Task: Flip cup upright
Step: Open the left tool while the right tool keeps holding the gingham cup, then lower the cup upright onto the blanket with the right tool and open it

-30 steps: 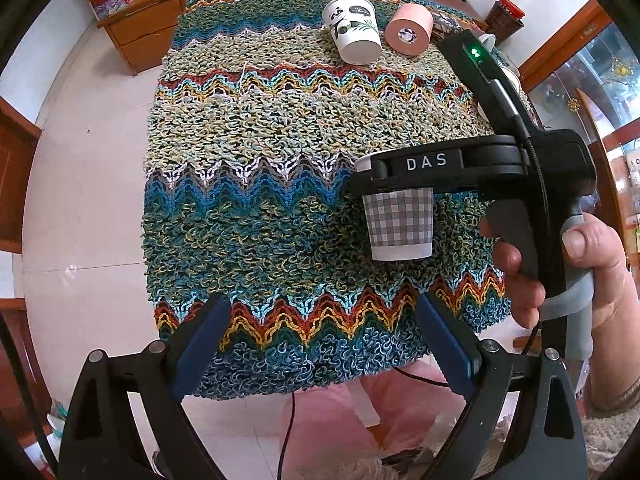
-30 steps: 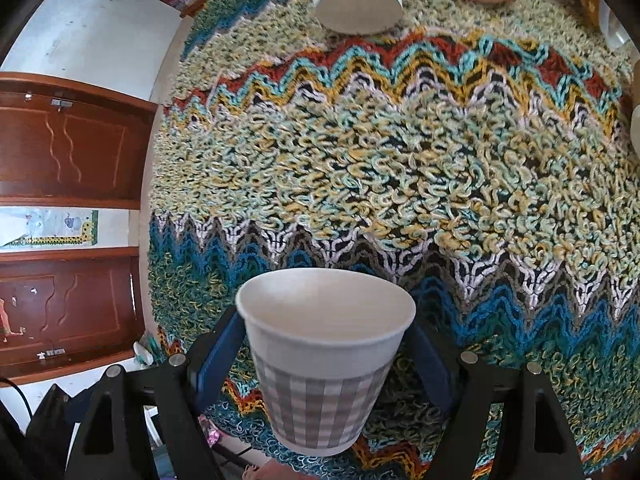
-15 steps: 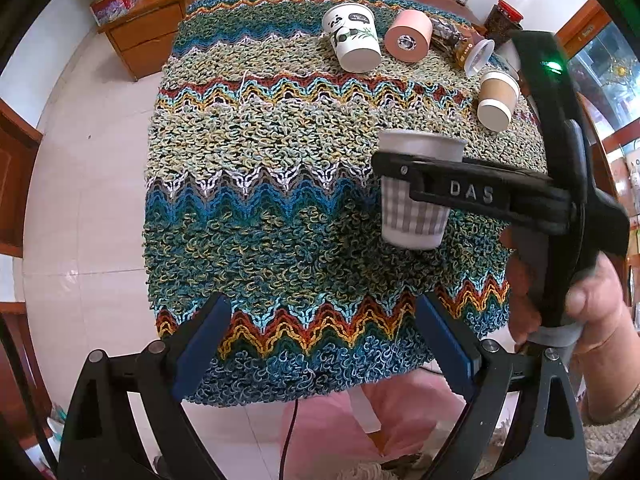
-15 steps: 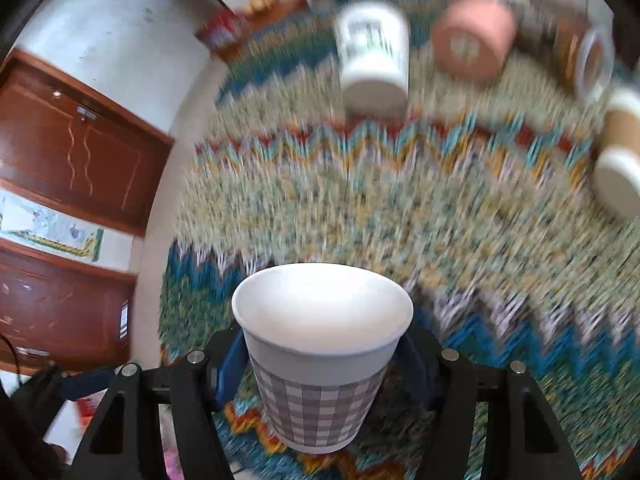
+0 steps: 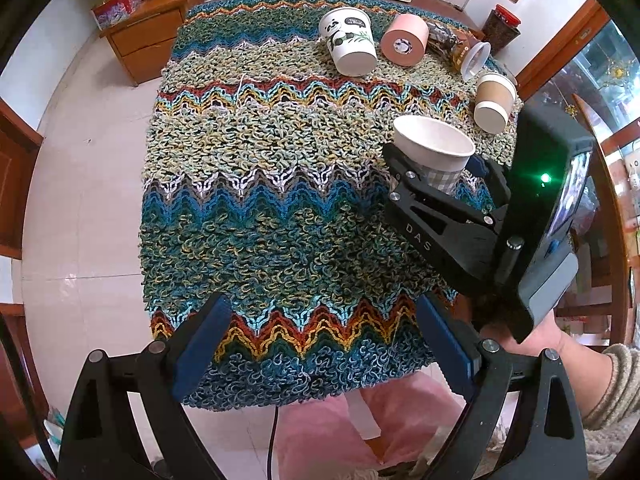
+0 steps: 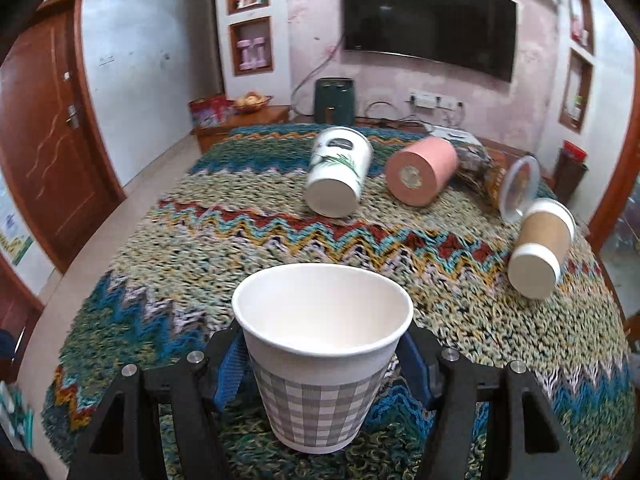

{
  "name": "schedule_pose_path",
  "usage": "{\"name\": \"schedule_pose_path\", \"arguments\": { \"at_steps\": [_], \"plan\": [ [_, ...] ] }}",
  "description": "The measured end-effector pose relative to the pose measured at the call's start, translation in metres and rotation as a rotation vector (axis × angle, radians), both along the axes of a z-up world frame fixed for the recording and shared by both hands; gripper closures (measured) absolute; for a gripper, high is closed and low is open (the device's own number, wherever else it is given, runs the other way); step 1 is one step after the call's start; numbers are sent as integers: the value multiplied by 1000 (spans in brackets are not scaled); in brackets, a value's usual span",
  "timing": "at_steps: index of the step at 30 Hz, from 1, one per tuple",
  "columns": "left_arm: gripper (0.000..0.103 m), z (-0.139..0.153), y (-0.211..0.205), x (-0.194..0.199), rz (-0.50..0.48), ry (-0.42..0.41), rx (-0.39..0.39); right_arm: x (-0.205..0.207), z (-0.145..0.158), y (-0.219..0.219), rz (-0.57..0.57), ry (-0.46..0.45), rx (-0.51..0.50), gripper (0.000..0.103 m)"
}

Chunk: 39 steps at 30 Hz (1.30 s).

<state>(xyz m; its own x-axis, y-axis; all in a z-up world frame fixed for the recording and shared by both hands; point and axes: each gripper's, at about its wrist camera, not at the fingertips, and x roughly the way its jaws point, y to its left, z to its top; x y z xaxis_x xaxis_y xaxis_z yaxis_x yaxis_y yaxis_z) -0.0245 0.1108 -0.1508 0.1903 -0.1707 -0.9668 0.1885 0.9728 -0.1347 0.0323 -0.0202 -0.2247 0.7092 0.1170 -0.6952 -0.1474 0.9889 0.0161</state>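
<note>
My right gripper [image 6: 320,364] is shut on a grey checked paper cup [image 6: 320,360], mouth up, held just above or at the woven cloth. In the left wrist view the same cup [image 5: 434,148] sits upright between the right gripper's [image 5: 436,172] blue pads at the right side of the table. My left gripper [image 5: 320,344] is open and empty, hovering at the table's near edge, well left of and below the cup.
A panda cup [image 5: 352,46], a pink roll [image 5: 404,40], a clear-lidded jar [image 5: 474,60] and a brown cup [image 5: 494,102] lie on their sides at the far right of the zigzag cloth [image 5: 260,184]. A wooden cabinet [image 5: 152,36] stands far left.
The right gripper has turned from level to pointing forward over the table, bringing the cup fully mouth up and lower toward the cloth. The left gripper has stayed still.
</note>
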Motion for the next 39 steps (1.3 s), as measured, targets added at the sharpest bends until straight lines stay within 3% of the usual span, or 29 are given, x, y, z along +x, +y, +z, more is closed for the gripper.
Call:
{"name": "schedule_pose_path", "arguments": {
  "at_steps": [14,25,29,39],
  "plan": [
    [8,-5,3,2,15,2,-15,-21,-1,6,-12,-90,-50,35],
    [9,-7,2,1,4,-11,-12,-27,-16,4,-11,-43,-55,35],
    [8,-7,1,-1,1,-11,-10,-34,-15,3,9,-52,-48,24],
    [9,-8,-7,-4,-10,-22,-10,-48,-16,2,10,-64,-64,23]
  ]
}}
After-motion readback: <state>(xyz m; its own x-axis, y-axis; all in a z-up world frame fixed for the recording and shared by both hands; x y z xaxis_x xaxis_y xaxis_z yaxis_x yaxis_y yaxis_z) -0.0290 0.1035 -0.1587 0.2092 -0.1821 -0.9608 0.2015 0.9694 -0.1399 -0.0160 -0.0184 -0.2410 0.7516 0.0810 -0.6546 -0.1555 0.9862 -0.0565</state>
